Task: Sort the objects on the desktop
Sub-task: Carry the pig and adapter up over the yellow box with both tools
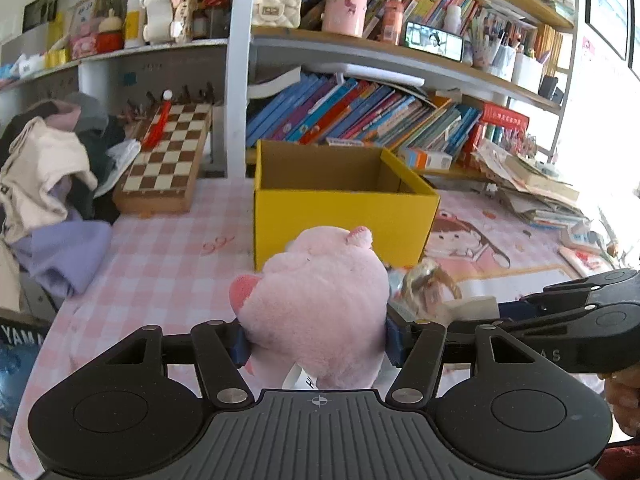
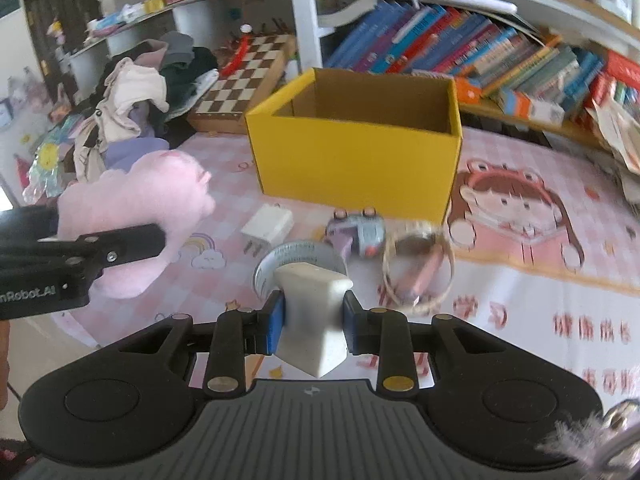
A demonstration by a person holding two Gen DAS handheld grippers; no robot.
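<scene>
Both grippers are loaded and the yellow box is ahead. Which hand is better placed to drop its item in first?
Probably left. The left gripper holds the pink plush right before the yellow box. The right gripper, clamping a white block, sits farther back.

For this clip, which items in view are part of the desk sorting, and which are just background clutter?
Part of the job:
- pink plush toy, clamped in the left gripper
- white block, clamped in the right gripper
- yellow box, open-topped
- white charger, toy car and rings on the mat

Just lying about:
- chessboard
- clothes pile
- shelf books
</scene>
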